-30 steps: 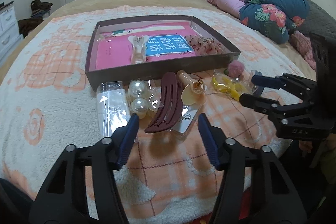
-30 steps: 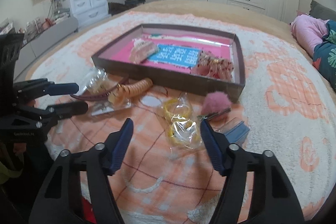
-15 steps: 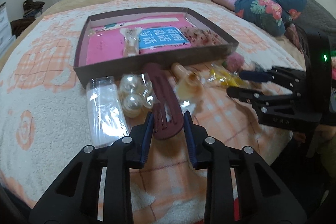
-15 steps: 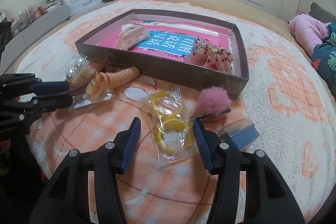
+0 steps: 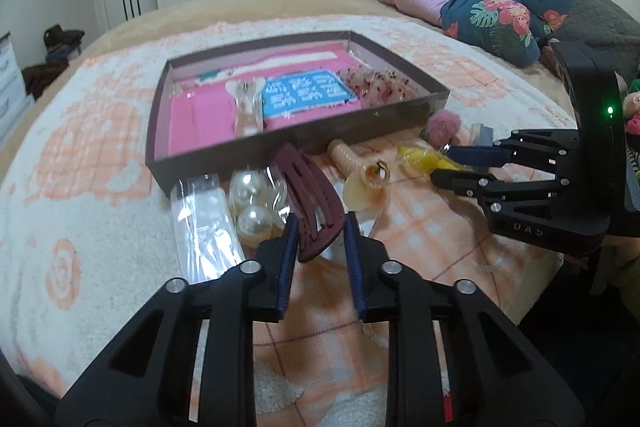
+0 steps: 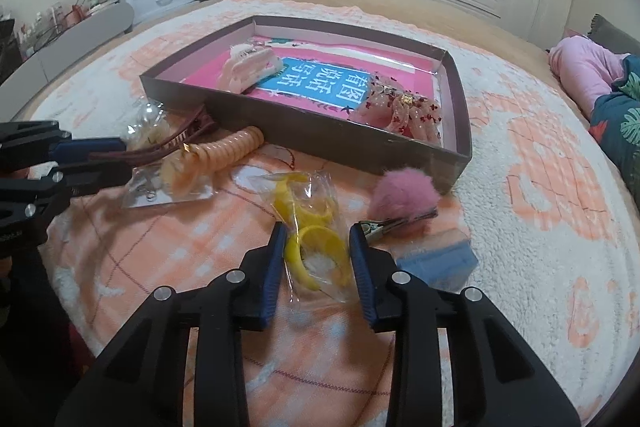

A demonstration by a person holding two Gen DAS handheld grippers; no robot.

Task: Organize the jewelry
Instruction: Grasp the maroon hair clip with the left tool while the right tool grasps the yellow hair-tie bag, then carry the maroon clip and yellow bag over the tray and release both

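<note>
A second ago both grippers hovered with jaws wide over the clutter on the blanket (image 6: 540,155); now each has closed in on one item. The left gripper (image 5: 320,227) is clamped on the near end of the dark red hair clip (image 5: 310,195), its blue pads pressing both sides — earlier the clip lay free between spread fingers. The clip's far end points toward the front wall of the brown tray (image 5: 216,163), and the bag of pearl-like balls (image 5: 254,203) sits just beside it on the left.

The right gripper (image 6: 318,239) is closing, with the clear bag of yellow rings (image 6: 316,243) between its jaws; the pads sit at the bag's edges, though whether they press yet I cannot tell. Before, the same bag lay well inside a much wider gap.

The pink pom-pom clip (image 6: 404,195) rests just right of the bag, near the tray's corner. The peach spiral hair tie (image 6: 224,155) lies between the two grippers, in front of the tray. Inside the tray, the pale claw clip (image 6: 250,67) and the speckled pink hairpieces (image 6: 404,111) have not shifted.
</note>
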